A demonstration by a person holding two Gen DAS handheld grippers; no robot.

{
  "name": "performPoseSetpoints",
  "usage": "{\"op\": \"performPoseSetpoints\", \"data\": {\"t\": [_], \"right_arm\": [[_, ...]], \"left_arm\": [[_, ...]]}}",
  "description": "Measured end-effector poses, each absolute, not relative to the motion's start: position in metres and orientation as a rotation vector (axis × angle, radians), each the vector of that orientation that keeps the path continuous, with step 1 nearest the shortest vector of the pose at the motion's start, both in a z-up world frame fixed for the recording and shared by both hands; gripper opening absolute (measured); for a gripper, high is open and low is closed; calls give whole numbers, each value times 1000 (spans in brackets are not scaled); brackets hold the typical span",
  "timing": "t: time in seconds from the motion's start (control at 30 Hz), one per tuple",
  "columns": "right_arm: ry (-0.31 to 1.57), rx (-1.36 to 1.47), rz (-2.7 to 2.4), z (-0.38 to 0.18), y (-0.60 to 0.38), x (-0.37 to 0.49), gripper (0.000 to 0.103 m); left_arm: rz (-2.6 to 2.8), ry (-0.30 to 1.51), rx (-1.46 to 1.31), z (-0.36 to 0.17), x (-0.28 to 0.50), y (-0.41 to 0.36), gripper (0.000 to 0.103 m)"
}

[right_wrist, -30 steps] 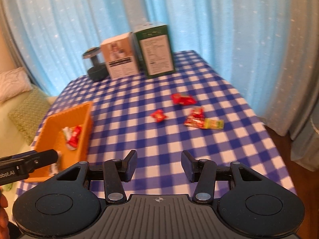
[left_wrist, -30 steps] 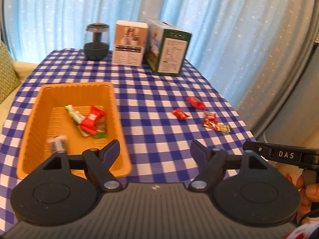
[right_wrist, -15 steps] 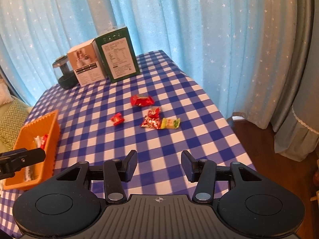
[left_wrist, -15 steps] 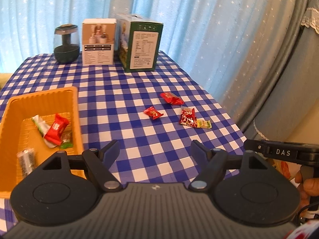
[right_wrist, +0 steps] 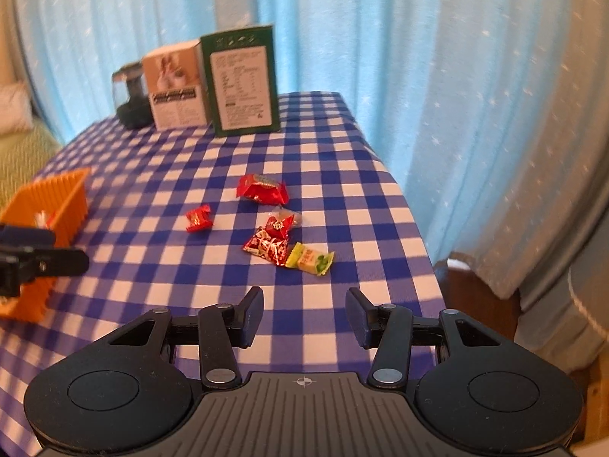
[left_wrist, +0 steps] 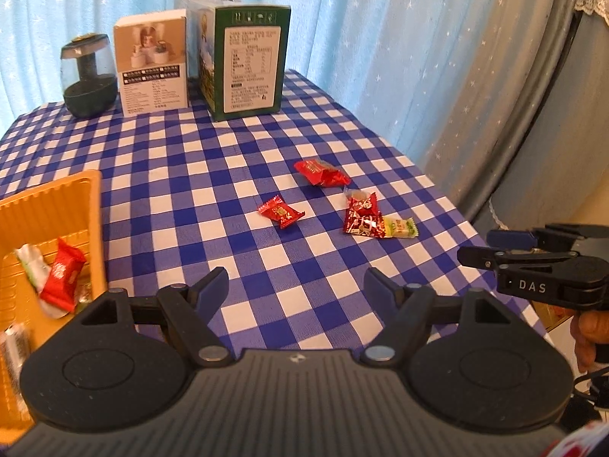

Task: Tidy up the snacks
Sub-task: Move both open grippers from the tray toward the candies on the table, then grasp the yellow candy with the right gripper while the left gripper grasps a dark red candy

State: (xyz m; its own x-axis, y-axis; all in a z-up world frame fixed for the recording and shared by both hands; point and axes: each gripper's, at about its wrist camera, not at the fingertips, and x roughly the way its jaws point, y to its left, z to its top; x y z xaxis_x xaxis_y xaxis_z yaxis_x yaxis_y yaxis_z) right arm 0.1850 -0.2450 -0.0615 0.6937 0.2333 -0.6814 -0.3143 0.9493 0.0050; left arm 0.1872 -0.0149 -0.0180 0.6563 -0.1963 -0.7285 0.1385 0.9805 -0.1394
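Left gripper [left_wrist: 296, 285]: held low over the near edge of the surface, level and pointing forward across it; jaws spread apart, nothing between them
Right gripper [right_wrist: 304, 314]: also low over the near part of the surface, aimed at the loose snacks; jaws released, gap bare
Right gripper seen from the left wrist view: juts in from the right edge, beside and off the surface's right side, the person's fingers [left_wrist: 588, 333] wrapped round its handle
Surface [left_wrist: 228, 175]: covered in a blue and white checked cloth
Orange basket [left_wrist: 57, 198]: on the left side of the surface, beside the left gripper; it holds a red wrapped candy [left_wrist: 62, 272] and a few other wrappers
Small red candy [right_wrist: 198, 218]: loose on the cloth, mid-surface, apart from the rest
Large red packet [right_wrist: 262, 189]: further back, lying flat
Red patterned packet [right_wrist: 270, 243]: ahead of the right gripper, touching the green and yellow candy [right_wrist: 310, 259] at its right
Back of the surface: green box [left_wrist: 247, 63], white box [left_wrist: 154, 63] and dark jar [left_wrist: 88, 76] upright in a row before the blue curtain [left_wrist: 361, 19]
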Motion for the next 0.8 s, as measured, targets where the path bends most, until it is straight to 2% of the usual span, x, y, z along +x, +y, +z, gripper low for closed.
{"op": "performPoseSetpoints", "data": {"t": [0.57,0.7,0.77,0.8], "right_arm": [[689,-482,484,-134,-231,266,49],[688,-465,512,-138,-234,280,48],[706,-425,523,-137,-236,285,43],[720,-399,530,-135,-237,287,35]], "left_arm": [[-192,870,-107,-53,235,-23,76],[-195,873,-117,-56,239,-24,76],[-197,879,-121,-59,242,-25,76],[-197,880,-122,-60,242,-25,76]]}}
